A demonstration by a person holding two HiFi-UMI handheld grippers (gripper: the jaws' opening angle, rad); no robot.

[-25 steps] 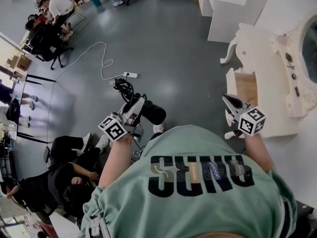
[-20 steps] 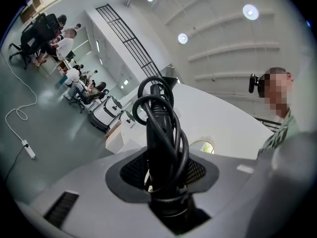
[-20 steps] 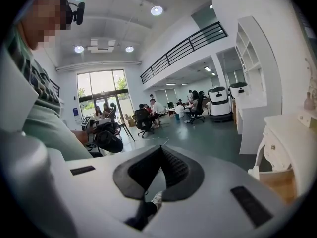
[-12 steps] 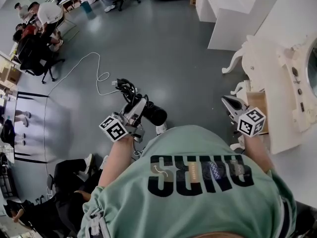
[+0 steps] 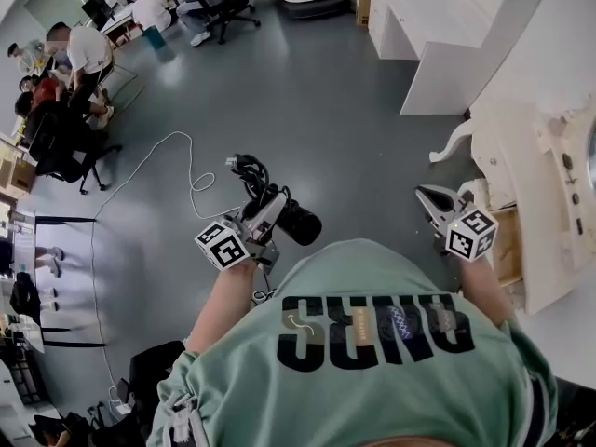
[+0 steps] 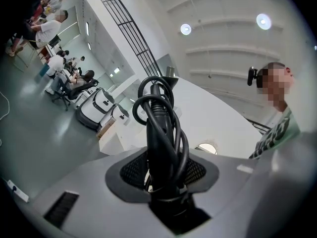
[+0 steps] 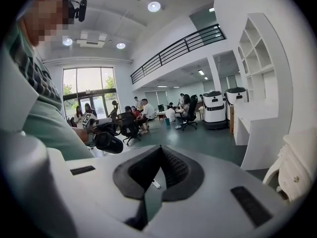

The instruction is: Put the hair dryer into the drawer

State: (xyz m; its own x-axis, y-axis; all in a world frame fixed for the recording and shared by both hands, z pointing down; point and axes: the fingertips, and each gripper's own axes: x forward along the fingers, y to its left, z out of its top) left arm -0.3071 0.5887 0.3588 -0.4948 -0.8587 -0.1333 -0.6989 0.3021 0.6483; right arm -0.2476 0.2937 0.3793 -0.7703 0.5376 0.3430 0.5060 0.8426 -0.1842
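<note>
In the head view my left gripper (image 5: 264, 214) is shut on a black hair dryer (image 5: 298, 222), held out in front of the person above the grey floor. The dryer's coiled black cord (image 5: 249, 169) sticks out past the jaws. The left gripper view shows the dark handle with the cord (image 6: 159, 133) wrapped on it, standing between the pads. My right gripper (image 5: 424, 194) is shut and holds nothing, its tips meeting in the right gripper view (image 7: 159, 150). An open drawer (image 5: 507, 245) with a wooden inside juts from the white dressing table (image 5: 545, 170) just right of it.
White shelving and a desk (image 5: 447, 35) stand at the back right. A white cable (image 5: 182, 170) snakes over the floor to the left. Several people sit on office chairs (image 5: 56, 147) at the far left and back. The person's green shirt fills the bottom.
The person has walked on: floor, cable and seated people slid down and left, and the dressing table shifted to the frame's right edge. Both grippers keep their pose and the dryer stays held.
</note>
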